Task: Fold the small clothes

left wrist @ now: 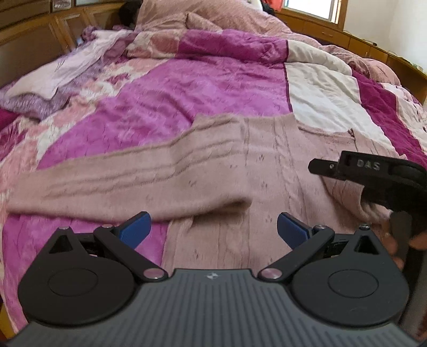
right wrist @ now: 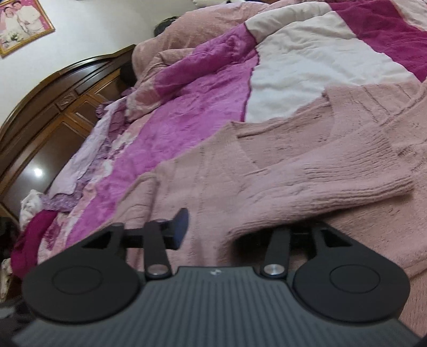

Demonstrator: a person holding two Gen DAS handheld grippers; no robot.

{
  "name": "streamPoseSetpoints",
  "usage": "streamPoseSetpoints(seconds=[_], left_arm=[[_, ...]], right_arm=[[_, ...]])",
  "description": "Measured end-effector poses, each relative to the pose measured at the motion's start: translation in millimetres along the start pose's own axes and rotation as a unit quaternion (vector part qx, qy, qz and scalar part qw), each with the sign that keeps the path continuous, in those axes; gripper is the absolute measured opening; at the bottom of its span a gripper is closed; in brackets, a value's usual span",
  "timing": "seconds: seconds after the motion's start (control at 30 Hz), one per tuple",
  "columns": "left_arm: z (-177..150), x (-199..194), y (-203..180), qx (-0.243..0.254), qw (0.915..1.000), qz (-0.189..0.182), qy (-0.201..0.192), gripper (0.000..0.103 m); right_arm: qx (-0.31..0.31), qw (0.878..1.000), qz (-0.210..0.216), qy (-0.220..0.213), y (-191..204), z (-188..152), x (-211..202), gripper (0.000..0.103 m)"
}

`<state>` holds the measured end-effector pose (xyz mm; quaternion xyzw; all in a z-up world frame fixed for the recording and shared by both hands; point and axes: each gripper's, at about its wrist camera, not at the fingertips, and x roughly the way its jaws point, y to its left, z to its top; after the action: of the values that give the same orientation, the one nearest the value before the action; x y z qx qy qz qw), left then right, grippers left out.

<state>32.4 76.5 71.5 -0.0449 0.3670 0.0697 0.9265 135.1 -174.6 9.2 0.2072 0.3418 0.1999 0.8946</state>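
sweater: pink knit sweater point(left wrist: 240, 170) lay flat on the patchwork quilt point(left wrist: 186, 88), front side up as far as the neckline showed; you had it spread across the near half of the bed
left sleeve: one sleeve point(left wrist: 106, 181) stretched out sideways over the magenta patch, not yet folded in
right sleeve: the other sleeve point(right wrist: 333, 173) lay folded across the body, cuff end toward the chest; a fold of it draped over your right tool's far finger
left gripper: your left gripper point(left wrist: 212, 229) hung spread wide just over the hem, blue pads point(left wrist: 136, 229) apart, nothing between them
right gripper: your right gripper point(right wrist: 234, 229) stood about half spread; one blue pad point(right wrist: 180, 229) was clear of the knit, the other was hidden under the sleeve; no pinch on the fabric that I could see; in the left view its black body sat on the sweater's side
step: judged as sleeve-folding; right sleeve looked laid in and let go, left sleeve was next
next move: you'd likely need the left tool on the outstretched cuff, then carry it across the body; keep the knit flat, it looked soft and prone to bunching
writing: raised letters "DAS" point(left wrist: 368, 165) on the right tool's casing; small emblem on each grey housing, unreadable
surroundings: wooden headboard point(right wrist: 53, 106); framed photo point(right wrist: 24, 24) on the wall
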Motion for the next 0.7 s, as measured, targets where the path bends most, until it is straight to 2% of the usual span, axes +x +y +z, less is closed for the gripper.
streamPoseSetpoints(seconds=[0.13,0.27,0.3,0.33,0.37,0.4,0.43,0.5,0.6,0.7], left_arm=[[11.6,18.7,-10.7,0.025,0.9994,0.02,-0.011,0.103],[17.7,44.2,-24.3,0.062,0.9971,0.041,-0.019,0.103],[17.7,48.8,-26.5,0.069,0.9962,0.047,-0.024,0.095],[17.1,52.6,-28.4,0.078,0.9948,0.057,-0.033,0.075],[16.7,54.9,-29.2,0.085,0.9935,0.066,-0.038,0.065],[17.6,55.5,-27.7,0.083,0.9935,0.067,-0.04,0.047],[19.1,53.6,-23.1,0.068,0.9946,0.063,-0.046,0.038],[22.3,49.2,-13.0,0.044,0.9948,0.071,-0.058,0.032],[26.5,46.7,2.0,0.033,0.9899,0.115,-0.076,0.032],[29.6,49.9,20.0,0.028,0.9857,0.15,-0.072,0.032]], right_arm=[[0.001,1.0,0.015,-0.004,2.2,2.7,-15.6,0.061],[0.008,1.0,0.01,-0.012,-2.0,4.5,-23.3,0.062],[0.01,1.0,0.008,-0.015,-3.6,5.2,-24.4,0.062],[0.012,1.0,0.005,-0.018,-5.4,5.7,-25.0,0.062],[0.014,1.0,0.003,-0.02,-7.3,5.8,-25.8,0.062],[0.017,1.0,0.001,-0.022,-9.3,6.1,-26.0,0.062],[0.02,1.0,0.001,-0.024,-11.3,6.1,-26.3,0.062],[0.024,0.999,-0.001,-0.028,-14.6,6.4,-26.7,0.062],[0.027,0.999,-0.004,-0.032,-16.5,7.7,-25.4,0.061],[0.031,0.999,-0.003,-0.036,-16.6,8.2,-24.8,0.061]])
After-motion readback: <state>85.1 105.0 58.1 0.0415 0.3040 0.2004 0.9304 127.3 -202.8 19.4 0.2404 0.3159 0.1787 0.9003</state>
